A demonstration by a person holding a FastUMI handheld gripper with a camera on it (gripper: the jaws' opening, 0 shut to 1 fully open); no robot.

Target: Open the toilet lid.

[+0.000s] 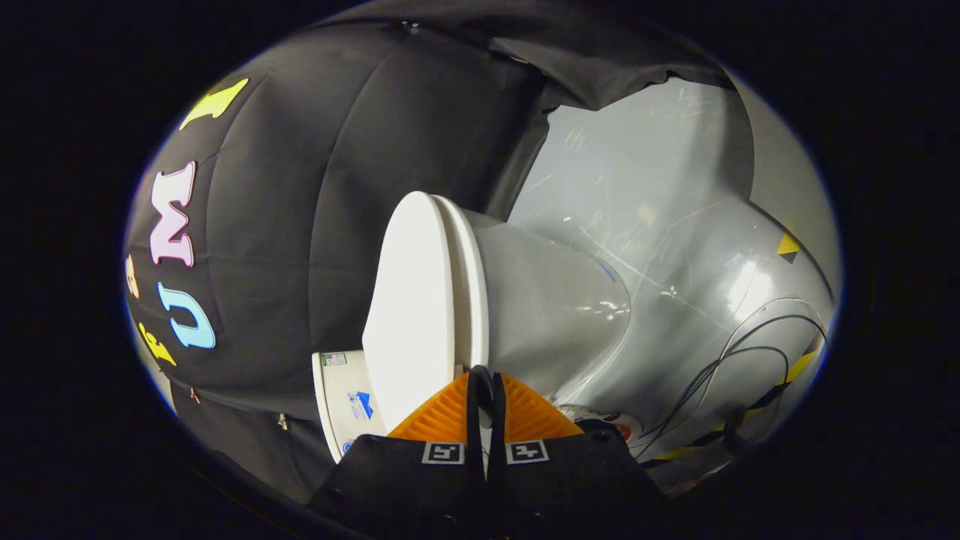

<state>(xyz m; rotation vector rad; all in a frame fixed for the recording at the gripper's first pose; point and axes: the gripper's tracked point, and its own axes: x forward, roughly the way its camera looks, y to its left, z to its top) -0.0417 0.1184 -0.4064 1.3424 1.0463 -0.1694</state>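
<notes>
The view is rolled on its side. A white toilet stands on the grey floor, and its lid (412,300) lies flat against the seat (470,285). The bowl (551,307) runs from the seat towards the floor. The tank (341,401), with small stickers on it, sits behind the lid against the black cloth wall. My gripper (481,373) is shut, its fingers pressed together. The tips rest at the front rim, right where the seat's edge meets the bowl. I cannot tell whether any of the rim is pinched between them.
The glossy grey floor (660,225) spreads beyond the bowl. Black cables (739,360) loop over it beside yellow-black tape (799,367). The black cloth wall (300,210) hangs close behind the toilet, with a fold (600,67) draped over the floor's far side.
</notes>
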